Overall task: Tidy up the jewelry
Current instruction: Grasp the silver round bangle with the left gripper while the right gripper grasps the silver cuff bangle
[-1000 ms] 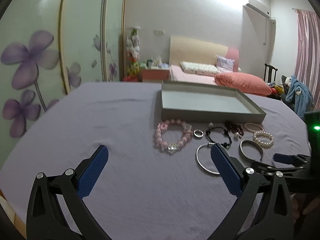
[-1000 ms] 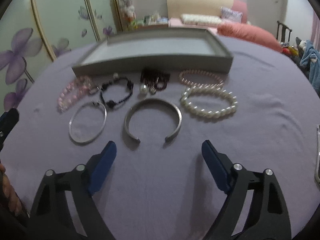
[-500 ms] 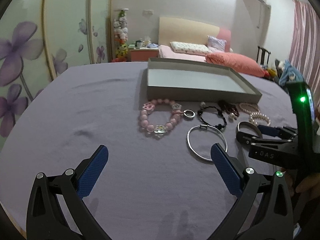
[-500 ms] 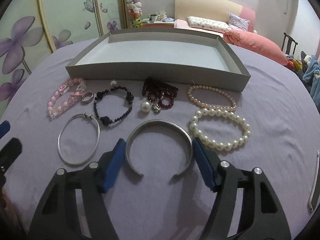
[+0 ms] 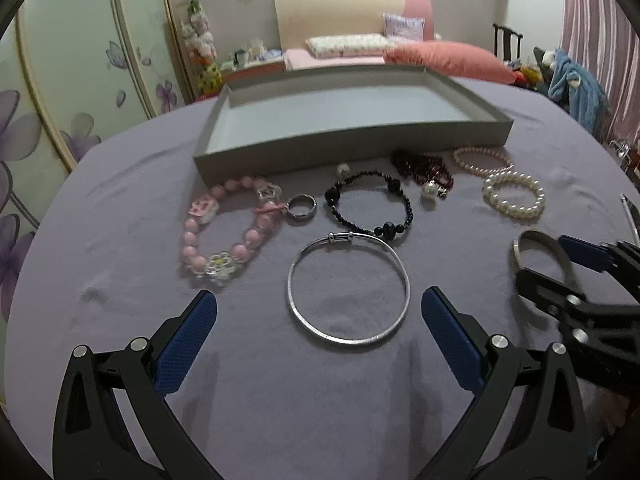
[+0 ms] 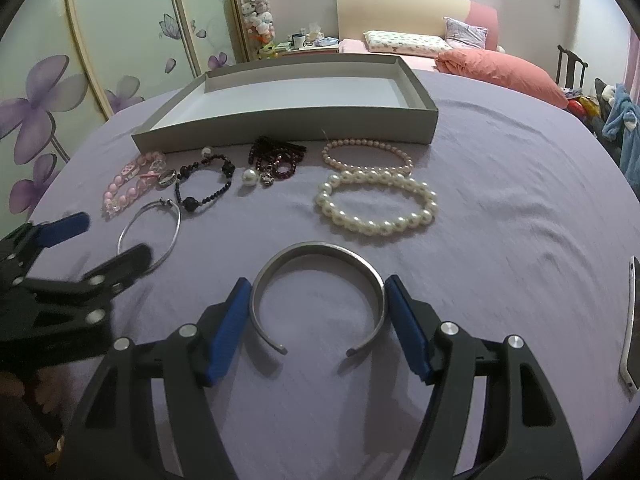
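Nearest the gray tray's [image 6: 288, 126] front wall lie two pearl strands: a pinkish small-bead one [image 6: 366, 155] and, in front of it, a fat white one [image 6: 376, 204]. Left of them sit one dark red bead cluster [image 6: 276, 156], one black bead bracelet [image 6: 206, 184], one plain ring [image 5: 302, 207] and one glossy pink bead bracelet [image 5: 228, 236].

The right gripper [image 6: 318, 322] is spread, its blue ribbed pads flanking one open silver cuff [image 6: 318, 280] on the purple cloth [image 6: 500, 208], contact unclear. The left gripper [image 5: 318, 320] gapes wide just short of one thin round silver bangle [image 5: 348, 288].
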Available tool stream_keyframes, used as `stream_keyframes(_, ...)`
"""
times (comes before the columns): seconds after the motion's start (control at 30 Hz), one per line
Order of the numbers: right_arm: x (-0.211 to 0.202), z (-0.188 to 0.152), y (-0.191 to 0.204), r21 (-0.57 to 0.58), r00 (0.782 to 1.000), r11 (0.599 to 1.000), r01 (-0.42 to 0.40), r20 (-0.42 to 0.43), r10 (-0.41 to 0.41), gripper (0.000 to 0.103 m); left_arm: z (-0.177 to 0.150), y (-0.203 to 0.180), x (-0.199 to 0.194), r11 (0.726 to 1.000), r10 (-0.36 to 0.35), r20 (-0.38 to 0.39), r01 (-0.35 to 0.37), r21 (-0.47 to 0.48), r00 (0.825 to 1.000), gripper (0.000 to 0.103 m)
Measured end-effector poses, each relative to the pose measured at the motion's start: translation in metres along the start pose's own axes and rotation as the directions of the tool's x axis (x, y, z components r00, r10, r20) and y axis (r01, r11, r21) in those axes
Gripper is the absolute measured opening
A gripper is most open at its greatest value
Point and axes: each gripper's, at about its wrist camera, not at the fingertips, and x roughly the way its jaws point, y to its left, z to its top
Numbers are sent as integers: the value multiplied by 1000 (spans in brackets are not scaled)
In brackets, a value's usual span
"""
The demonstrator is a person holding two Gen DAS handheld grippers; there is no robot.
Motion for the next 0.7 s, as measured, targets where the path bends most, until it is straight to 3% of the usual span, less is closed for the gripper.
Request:
stream_keyframes(0.3, 1, 3, -4, 6, 1000, 1000, -9, 5, 9, 66, 9, 0, 20, 998, -36, -61, 32, -59, 997, 99)
stream_keyframes(0.53, 3, 5, 0, -5, 1000, 1000, 5, 8, -5, 67, 10, 1, 17, 997, -26, -40, 23, -71, 999, 81)
stream_keyframes(0.7, 6, 8, 3, -22, 1000, 999, 25, 9, -24, 67, 7, 1, 15, 998, -28, -36, 26, -66, 999, 80)
